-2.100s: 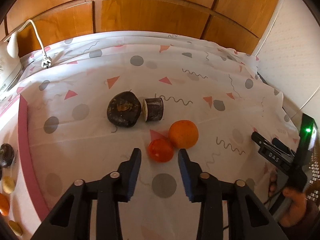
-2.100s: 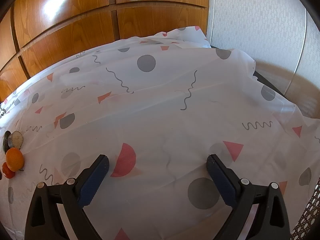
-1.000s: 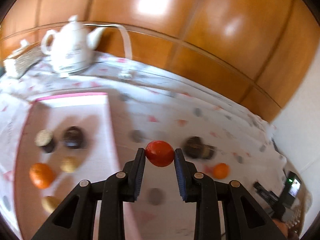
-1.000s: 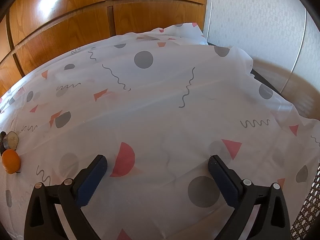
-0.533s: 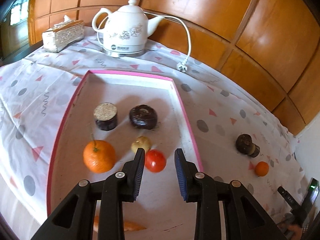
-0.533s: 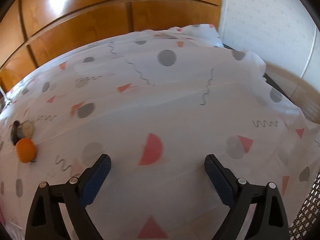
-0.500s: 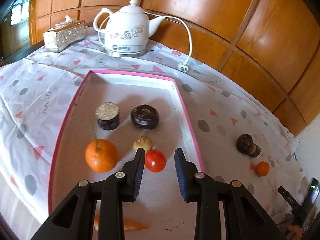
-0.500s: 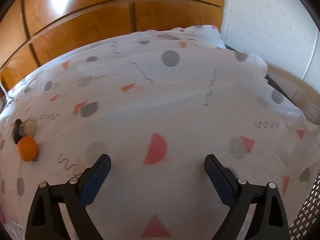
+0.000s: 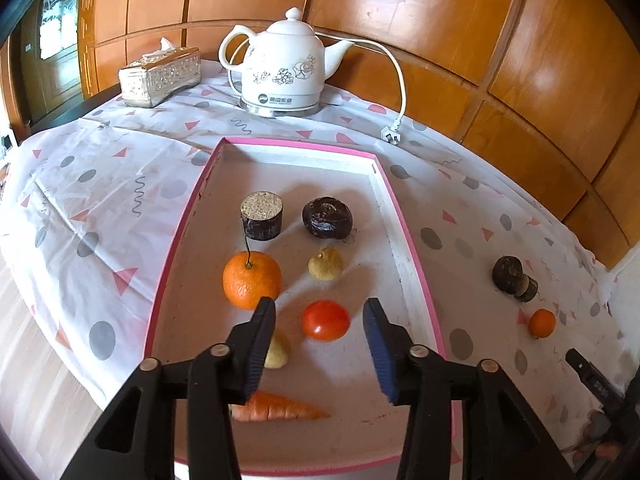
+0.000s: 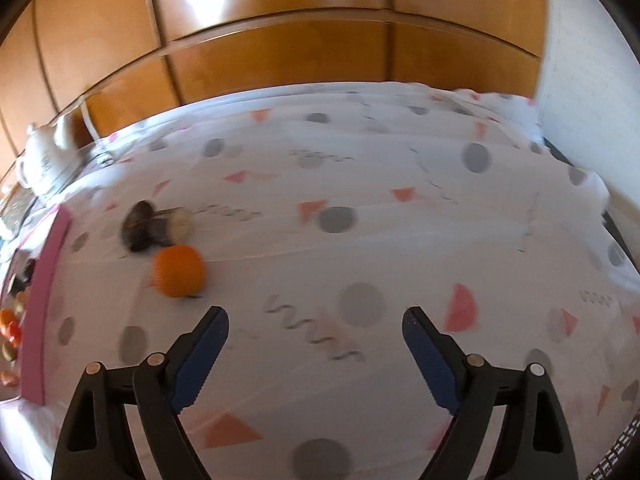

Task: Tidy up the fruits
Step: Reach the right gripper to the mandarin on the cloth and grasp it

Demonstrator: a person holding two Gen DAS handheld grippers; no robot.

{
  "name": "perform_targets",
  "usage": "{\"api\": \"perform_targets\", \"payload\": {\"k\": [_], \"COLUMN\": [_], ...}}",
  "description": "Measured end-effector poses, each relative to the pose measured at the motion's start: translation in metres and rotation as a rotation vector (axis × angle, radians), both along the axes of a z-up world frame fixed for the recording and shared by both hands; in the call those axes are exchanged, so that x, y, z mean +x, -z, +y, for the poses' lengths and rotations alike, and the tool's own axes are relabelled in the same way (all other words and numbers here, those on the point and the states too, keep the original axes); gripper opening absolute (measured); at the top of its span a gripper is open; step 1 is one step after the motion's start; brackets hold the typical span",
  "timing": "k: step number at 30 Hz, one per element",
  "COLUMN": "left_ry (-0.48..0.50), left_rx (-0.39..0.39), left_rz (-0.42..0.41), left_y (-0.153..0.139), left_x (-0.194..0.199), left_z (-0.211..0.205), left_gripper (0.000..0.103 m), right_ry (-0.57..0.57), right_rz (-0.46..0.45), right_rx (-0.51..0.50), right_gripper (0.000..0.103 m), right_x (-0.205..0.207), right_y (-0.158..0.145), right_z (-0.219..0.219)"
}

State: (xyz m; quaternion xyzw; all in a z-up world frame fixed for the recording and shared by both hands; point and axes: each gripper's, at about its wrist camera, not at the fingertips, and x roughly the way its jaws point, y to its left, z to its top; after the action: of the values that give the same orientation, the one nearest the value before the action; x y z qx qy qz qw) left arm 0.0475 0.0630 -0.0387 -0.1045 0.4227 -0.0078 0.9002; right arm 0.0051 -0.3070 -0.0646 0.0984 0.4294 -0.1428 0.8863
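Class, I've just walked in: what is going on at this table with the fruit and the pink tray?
A person is sorting fruit into the pink-rimmed tray with two hand-held tongs. The left tongs have just been opening, and the red tomato lies between their pads, apparently untouched, on the tray. The right tongs hang open and empty over the tablecloth, near a small orange and two dark pieces not yet in the tray.

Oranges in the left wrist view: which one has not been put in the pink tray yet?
The small orange on the tablecloth, right of the pink tray, beside two dark fruits. The large stemmed orange already lies inside the tray.
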Motion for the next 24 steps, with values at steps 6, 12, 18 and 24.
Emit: {"api": "perform_targets", "payload": {"k": [6, 12, 18, 24], "left_ry": [0.015, 0.004, -0.054, -0.057], "left_rx": [0.015, 0.015, -0.001, 0.001], "left_rz": [-0.014, -0.012, -0.032, -0.031], "left_y": [-0.004, -0.003, -0.008, -0.008], "left_x": [-0.009, -0.015, -0.023, -0.024], "left_z": [-0.004, -0.003, 0.009, 0.012], "left_gripper": [0.053, 0.054, 0.064, 0.064], "right_ry": [-0.081, -0.134, -0.165, -0.212], "right_rz": [-0.012, -0.018, -0.015, 0.002], "right_rx": [0.000, -0.012, -0.022, -0.041], "right_gripper": [0.085, 0.081, 0.081, 0.075], "right_x": [0.009, 0.017, 0.023, 0.041], "right_y": [-0.007, -0.013, -0.014, -0.012], "right_z": [0.022, 0.035, 0.047, 0.059]}}
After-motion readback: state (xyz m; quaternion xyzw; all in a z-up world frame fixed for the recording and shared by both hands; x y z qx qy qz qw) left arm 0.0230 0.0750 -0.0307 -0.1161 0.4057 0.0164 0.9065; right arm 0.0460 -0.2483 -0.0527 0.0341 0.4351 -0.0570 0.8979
